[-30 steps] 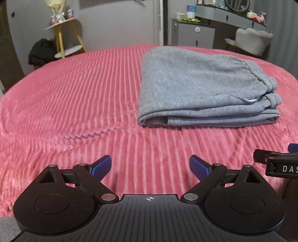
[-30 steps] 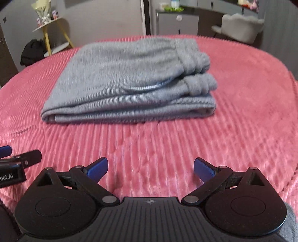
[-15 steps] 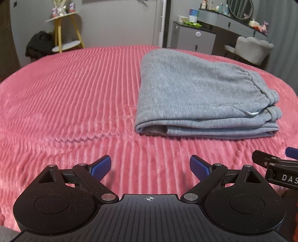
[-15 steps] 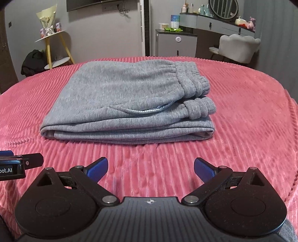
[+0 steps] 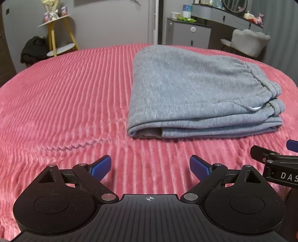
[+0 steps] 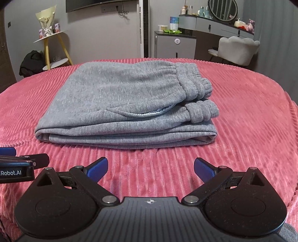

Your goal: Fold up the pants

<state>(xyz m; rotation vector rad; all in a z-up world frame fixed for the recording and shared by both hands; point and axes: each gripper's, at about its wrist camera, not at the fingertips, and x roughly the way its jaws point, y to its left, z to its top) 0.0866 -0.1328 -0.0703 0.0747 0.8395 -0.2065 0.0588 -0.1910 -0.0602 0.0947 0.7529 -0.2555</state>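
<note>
Grey sweatpants (image 5: 195, 93) (image 6: 126, 104) lie folded in a flat stack on the pink ribbed bedspread (image 5: 65, 96) (image 6: 251, 115), waistband and cuffs to the right. My left gripper (image 5: 150, 164) is open, held short of the pants' near left corner with nothing between its blue fingertips. My right gripper (image 6: 150, 167) is open too, just in front of the stack's near edge and clear of it. Each gripper shows at the edge of the other's view: the right gripper (image 5: 275, 160) at the right edge, the left gripper (image 6: 20, 163) at the left edge.
Behind the bed stand a yellow-legged side table (image 6: 54, 48) with a bouquet, a dark bag (image 6: 29, 61) on the floor, a grey cabinet (image 6: 175, 46), a vanity with a round mirror (image 6: 223, 9) and a pale upholstered chair (image 6: 236, 50). Bare bedspread lies left and right of the pants.
Both grippers have tilted up and drawn back slightly, so the room behind the bed shows more. The pants have not moved. Both grippers stay open.
</note>
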